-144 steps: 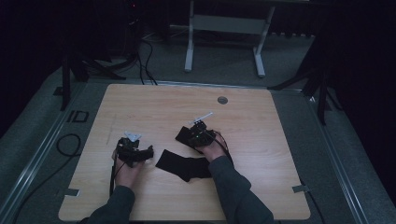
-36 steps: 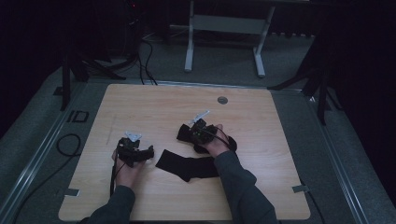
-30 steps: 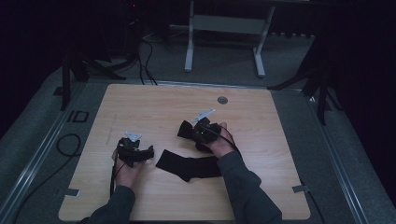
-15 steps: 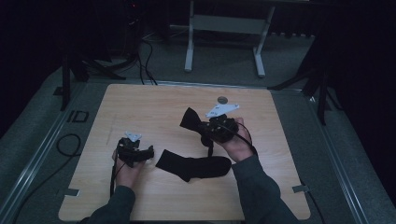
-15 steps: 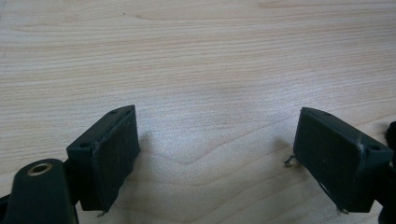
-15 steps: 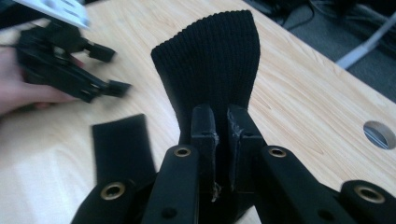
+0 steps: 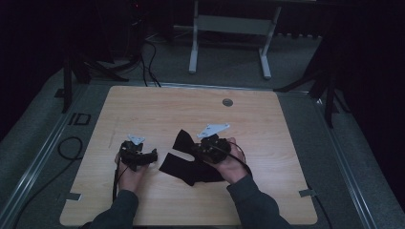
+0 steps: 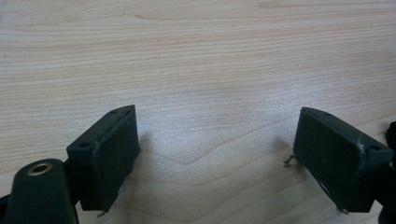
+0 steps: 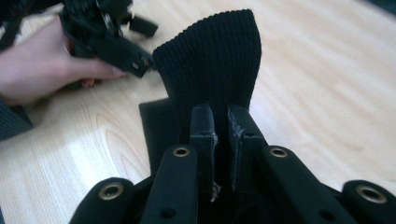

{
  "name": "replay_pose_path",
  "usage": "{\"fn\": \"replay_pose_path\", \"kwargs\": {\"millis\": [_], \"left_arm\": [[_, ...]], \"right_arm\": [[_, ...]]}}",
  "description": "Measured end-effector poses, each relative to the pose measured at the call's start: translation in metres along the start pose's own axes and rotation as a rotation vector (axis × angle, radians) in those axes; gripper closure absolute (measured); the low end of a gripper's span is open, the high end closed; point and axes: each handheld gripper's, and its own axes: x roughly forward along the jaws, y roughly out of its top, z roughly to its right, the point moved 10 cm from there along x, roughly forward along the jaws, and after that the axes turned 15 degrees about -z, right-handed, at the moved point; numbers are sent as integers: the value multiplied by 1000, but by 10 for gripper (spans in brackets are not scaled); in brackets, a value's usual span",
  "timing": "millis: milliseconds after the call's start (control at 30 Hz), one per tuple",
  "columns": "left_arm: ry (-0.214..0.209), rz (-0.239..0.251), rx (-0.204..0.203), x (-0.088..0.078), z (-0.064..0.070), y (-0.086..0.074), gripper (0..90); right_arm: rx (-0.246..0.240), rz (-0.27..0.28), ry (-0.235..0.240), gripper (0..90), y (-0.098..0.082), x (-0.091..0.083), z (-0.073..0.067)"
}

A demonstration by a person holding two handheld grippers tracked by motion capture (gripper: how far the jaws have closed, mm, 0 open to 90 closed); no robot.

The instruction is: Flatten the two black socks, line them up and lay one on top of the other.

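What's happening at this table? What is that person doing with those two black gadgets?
A person sits at a wooden table with a hand-held gripper in each hand. The right gripper has its jaws clamped on one of the black knitted socks and holds it lifted off the table. A second black sock lies flat on the wood below it. The left gripper rests on the table beside them with its jaws wide open and nothing between them.

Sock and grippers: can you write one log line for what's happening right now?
right gripper: shut on black sock, lifted off table | second sock: flat on table | left gripper: open, nothing between
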Motion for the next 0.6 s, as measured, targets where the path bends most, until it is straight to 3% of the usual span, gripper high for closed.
{"fn": "replay_pose_path", "kwargs": {"millis": [300,600], "left_arm": [[0,0,0,0,0,0,147],[1,-1,-1,0,0,0,147]], "right_arm": [[19,-112,33,821,-12,53,-17],[58,-169,53,817,-15,81,-29]]}}
